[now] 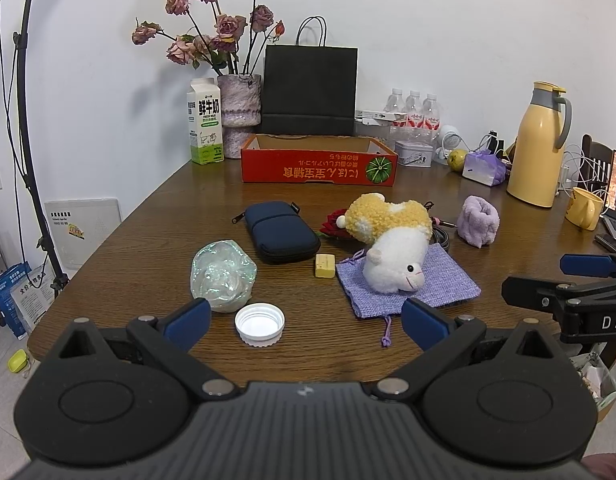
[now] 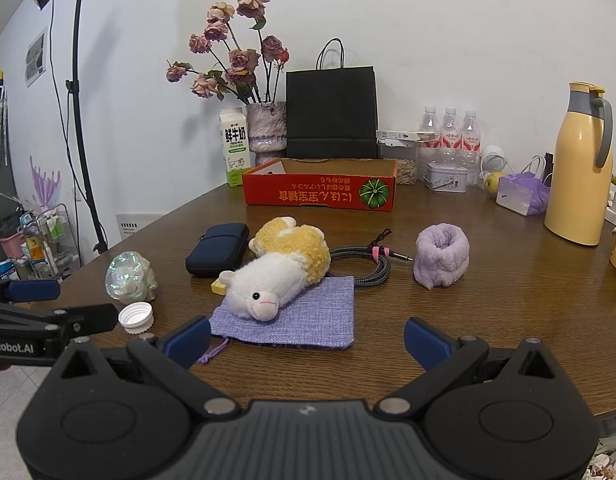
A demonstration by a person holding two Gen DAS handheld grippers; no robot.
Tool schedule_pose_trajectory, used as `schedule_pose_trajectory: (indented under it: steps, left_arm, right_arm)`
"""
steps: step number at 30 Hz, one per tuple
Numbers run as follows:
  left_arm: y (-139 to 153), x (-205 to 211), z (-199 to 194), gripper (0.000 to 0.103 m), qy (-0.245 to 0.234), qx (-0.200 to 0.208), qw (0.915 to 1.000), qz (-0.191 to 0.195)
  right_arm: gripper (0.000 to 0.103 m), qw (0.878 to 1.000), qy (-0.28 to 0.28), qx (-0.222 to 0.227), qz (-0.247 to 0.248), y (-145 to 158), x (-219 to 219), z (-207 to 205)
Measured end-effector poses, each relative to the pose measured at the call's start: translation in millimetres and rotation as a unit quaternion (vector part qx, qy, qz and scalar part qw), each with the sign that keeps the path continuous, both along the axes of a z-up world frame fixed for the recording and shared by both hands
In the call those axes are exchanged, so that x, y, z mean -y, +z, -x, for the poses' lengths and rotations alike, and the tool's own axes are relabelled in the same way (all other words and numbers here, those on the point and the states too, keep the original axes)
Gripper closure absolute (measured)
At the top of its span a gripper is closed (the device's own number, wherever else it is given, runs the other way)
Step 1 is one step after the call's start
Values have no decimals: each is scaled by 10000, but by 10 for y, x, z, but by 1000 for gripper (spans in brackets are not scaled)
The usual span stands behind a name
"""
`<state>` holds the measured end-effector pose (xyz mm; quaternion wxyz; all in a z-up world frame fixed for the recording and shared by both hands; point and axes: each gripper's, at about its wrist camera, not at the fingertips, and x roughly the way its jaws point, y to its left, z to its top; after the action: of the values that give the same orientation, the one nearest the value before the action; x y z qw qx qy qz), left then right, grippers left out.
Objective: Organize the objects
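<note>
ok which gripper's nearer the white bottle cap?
Left. The white bottle cap lies just ahead between the open left gripper fingers; the right gripper sits off to the cap's right, past the purple pouch.

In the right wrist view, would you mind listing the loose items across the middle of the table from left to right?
Iridescent wrap → white cap → dark blue case → plush toy → braided cable → purple towel roll.

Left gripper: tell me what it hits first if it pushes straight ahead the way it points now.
Probably the white cap: it lies on the table between the open jaws of the left gripper, nearest along its downward line. The shiny wrap sits just beyond on the left. Depth is hard to judge in the fisheye view.
</note>
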<state>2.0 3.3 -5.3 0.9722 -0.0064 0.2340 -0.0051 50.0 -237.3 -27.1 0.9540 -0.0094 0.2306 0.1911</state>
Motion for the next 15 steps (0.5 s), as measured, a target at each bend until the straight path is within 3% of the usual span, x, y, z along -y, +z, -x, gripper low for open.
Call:
schedule_pose_trajectory:
  steps: [15]
  left_arm:
    - [-5,-8,-2,0,2,-5,10000,17]
  right_arm:
    - [0,10000,0,-1,5,-1,-4,1]
